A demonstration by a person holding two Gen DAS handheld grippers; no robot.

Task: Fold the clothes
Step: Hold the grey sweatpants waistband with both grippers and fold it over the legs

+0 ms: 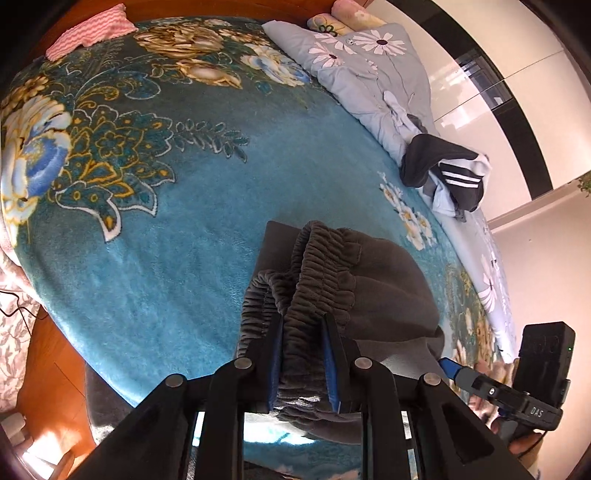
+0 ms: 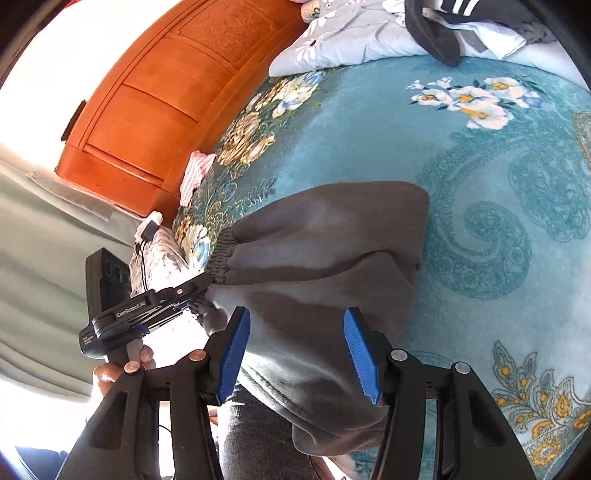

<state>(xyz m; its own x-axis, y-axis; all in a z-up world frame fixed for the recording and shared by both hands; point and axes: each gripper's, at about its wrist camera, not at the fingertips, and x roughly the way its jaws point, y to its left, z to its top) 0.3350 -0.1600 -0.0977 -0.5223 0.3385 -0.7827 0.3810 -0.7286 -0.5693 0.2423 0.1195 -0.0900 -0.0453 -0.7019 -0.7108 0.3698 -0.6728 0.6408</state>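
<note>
Dark grey sweatpants [image 1: 384, 280] with a gathered elastic waistband lie folded on the teal blanket near the bed's edge. My left gripper [image 1: 303, 326] is shut on the bunched waistband, which fills the space between its blue pads. The right wrist view shows the same pants [image 2: 332, 236] spread across the blanket, with the left gripper [image 2: 205, 286] pinching the waistband at their left end. My right gripper [image 2: 297, 314] stands open, its jaws wide apart over the near fold of the pants, which droops off the bed. The right gripper [image 1: 454, 371] also shows at the lower right of the left wrist view.
The bed carries a teal floral blanket [image 1: 177, 206]. A grey daisy-print quilt [image 1: 369, 74] lies along the far side with a pile of dark and white clothes [image 1: 447, 173] on it. A pink striped cloth [image 1: 92, 29] sits by the wooden headboard [image 2: 155, 96].
</note>
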